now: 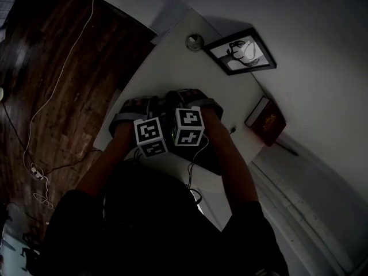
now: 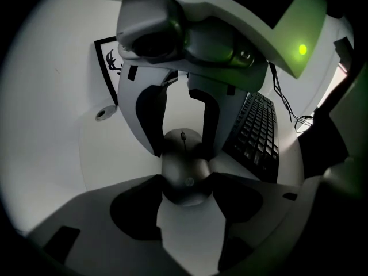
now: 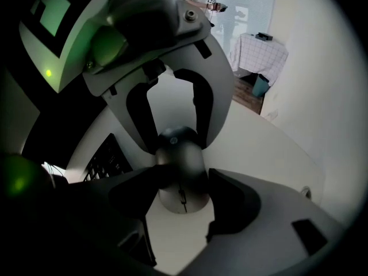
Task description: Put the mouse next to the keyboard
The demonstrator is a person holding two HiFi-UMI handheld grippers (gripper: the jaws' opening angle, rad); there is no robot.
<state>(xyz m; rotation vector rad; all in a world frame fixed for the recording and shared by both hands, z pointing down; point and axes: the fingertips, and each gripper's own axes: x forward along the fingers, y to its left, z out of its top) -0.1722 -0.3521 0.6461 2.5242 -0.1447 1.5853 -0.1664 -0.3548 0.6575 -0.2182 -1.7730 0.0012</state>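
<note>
Your left gripper (image 2: 184, 184) has its jaws set wide on the rear of the mouse (image 2: 183, 154), with both pads against its flanks. Your right gripper (image 3: 181, 174) straddles the same mouse from the wheel end, jaws also wide. One of its pads meets the shell, and the other sits just beside it with no clear touch.

The mouse lies flat on the white table (image 2: 57, 131), just beside the black keyboard (image 2: 259, 131) but not touching it. A small round logo sits on the mouse's palm end, too blurred to read. Each marker cube (image 1: 150, 137) carries black-and-white squares and no letters.

In the head view, both your grippers point steeply down, side by side and tilted toward each other, with your forearms converging over the table. Farther off lie a framed drawing (image 1: 241, 52) and a red book (image 1: 265, 121) whose gilt print is unreadable.
</note>
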